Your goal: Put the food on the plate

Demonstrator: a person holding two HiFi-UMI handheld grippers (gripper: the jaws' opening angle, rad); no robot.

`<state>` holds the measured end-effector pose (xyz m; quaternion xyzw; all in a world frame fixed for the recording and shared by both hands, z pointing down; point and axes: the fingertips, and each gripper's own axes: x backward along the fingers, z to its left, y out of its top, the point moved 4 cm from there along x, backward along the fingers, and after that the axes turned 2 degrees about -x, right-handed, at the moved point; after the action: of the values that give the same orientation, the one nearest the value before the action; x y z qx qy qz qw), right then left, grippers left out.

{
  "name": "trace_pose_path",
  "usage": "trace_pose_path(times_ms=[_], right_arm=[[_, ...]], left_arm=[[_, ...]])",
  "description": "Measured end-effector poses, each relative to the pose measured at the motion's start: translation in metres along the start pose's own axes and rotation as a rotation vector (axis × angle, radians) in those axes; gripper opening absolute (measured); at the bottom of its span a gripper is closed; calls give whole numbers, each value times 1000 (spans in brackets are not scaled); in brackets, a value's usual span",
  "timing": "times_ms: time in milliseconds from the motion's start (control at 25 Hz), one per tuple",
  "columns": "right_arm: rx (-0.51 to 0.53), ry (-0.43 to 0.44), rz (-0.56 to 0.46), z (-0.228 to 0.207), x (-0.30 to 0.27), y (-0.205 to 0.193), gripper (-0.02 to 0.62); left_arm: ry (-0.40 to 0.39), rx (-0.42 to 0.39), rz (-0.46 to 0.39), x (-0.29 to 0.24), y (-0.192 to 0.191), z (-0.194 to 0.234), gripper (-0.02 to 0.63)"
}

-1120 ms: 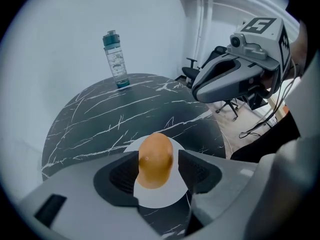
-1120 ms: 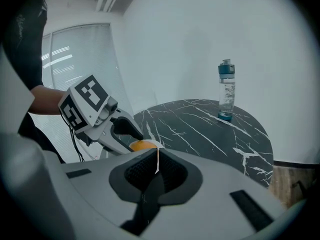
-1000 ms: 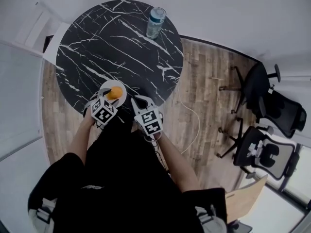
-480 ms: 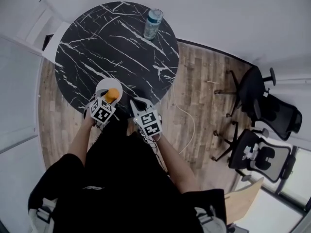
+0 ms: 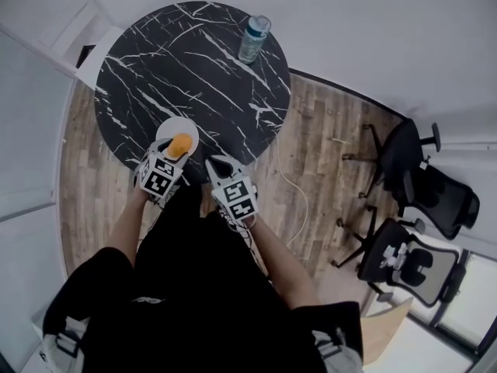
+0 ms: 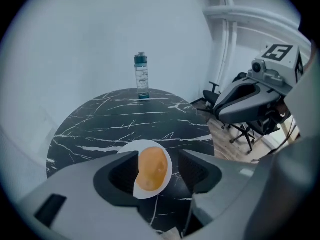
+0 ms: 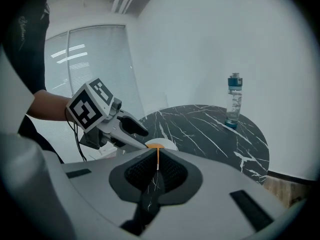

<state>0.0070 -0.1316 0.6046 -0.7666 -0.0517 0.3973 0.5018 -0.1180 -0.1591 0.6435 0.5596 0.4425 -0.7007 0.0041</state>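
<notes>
With the food [image 5: 180,144] lying on the plate [image 5: 167,127] at centre-left, my left gripper [image 6: 159,160] hung wide and empty over it, the right gripper [image 7: 156,159] pinched shut on nothing, so I reckoned a straight lift clear of the rim was best.

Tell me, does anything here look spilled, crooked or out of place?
Nothing stands out. The food lies on the plate, which sits flat close to the near edge of the table. The bottle stands upright at the far edge. No spill shows.
</notes>
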Motion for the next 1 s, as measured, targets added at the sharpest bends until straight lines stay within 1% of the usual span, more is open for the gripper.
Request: trace_pose_path(times_ms=[120,240,280,320,400,480,560,600,680,840,920,1000], right_arm=[[27,8,-43,6,4,12,3],[41,-10,-112,9,11,25,0],[41,-13,-137,9,15,30,0],[41,-16,-159,10,19,36,-2],[43,-21,-195,12,28,46,-3],[53,-21,-231,17,37,57,-3],[76,-33,-266,23,48,69,-3],[93,-44,-281,25,54,74,-3],[115,-55,-318,30,67,82,-3],[124,-46,-409,38,96,101,-3],[146,-67,-453,41,111,111,-3],[171,-85,-500,46,126,122,-3]], left_arm=[[9,103,-60,19,3,-6,242],[55,205,-153,44,8,-8,242],[73,228,-186,52,11,-8,241],[94,241,-216,60,14,-9,223],[143,245,-271,76,21,-12,151],[184,258,-332,93,28,-15,96],[209,297,-406,110,35,-19,19],[217,317,-439,118,38,-22,2],[243,337,-486,134,42,-28,0],[301,336,-562,163,52,-42,0],[328,325,-608,180,61,-51,0],[364,297,-655,197,71,-60,0]])
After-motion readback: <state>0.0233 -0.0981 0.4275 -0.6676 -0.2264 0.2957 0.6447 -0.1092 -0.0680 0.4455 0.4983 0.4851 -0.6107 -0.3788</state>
